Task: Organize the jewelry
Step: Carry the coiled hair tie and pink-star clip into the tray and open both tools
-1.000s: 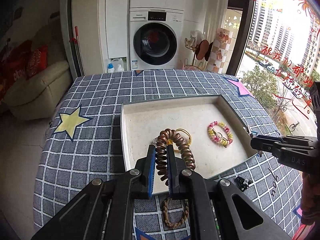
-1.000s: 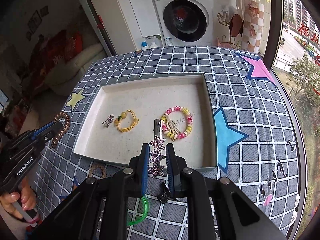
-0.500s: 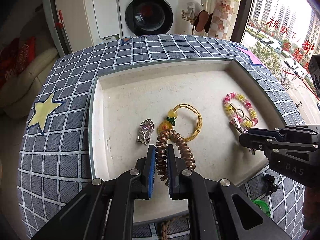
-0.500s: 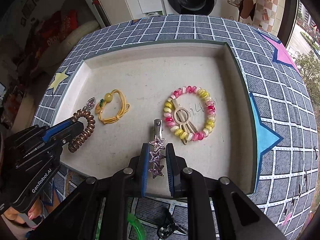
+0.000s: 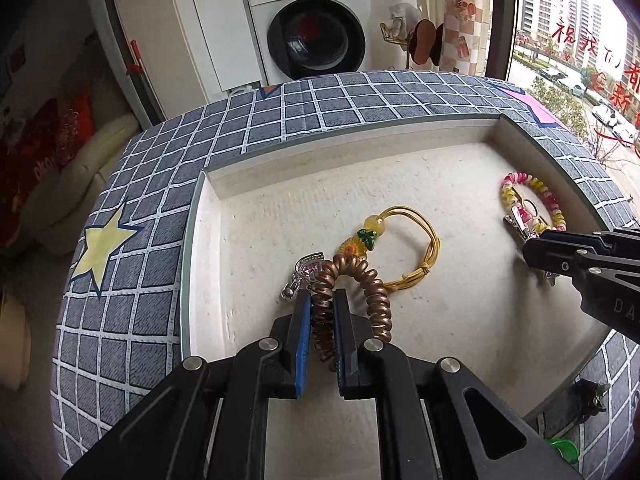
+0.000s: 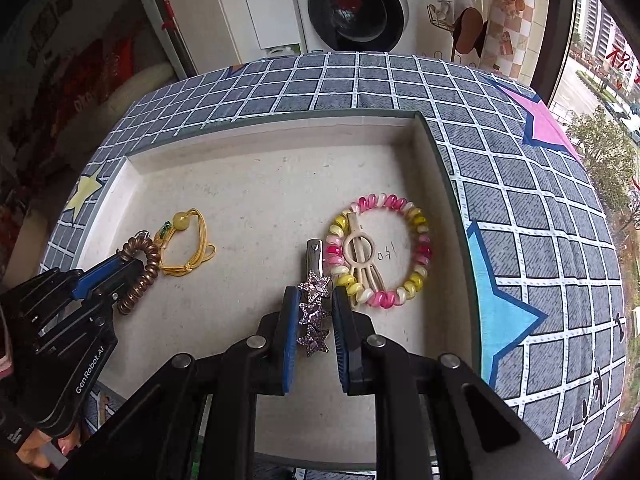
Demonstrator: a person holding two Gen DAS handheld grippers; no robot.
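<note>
Brown coil tie point(image 5: 370, 292), grey checked cloth point(image 5: 340, 100)

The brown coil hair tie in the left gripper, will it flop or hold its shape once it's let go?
The brown coil hair tie arches unsupported beyond the left gripper, so it is probably springy and light. It may bounce or shift slightly in the tray.

White lettering "GenRobot.AI" runs along the black body of the left gripper point(image 6: 120, 276) at the lower left of the right wrist view. The letters "DA" show on the right gripper point(image 5: 538, 250) at the right edge of the left wrist view. Red characters on the window pane point(image 5: 576, 40), upper right, are too broken to read. The washing machine point(image 5: 312, 28) bears a small brand word, too fine to read.
</note>
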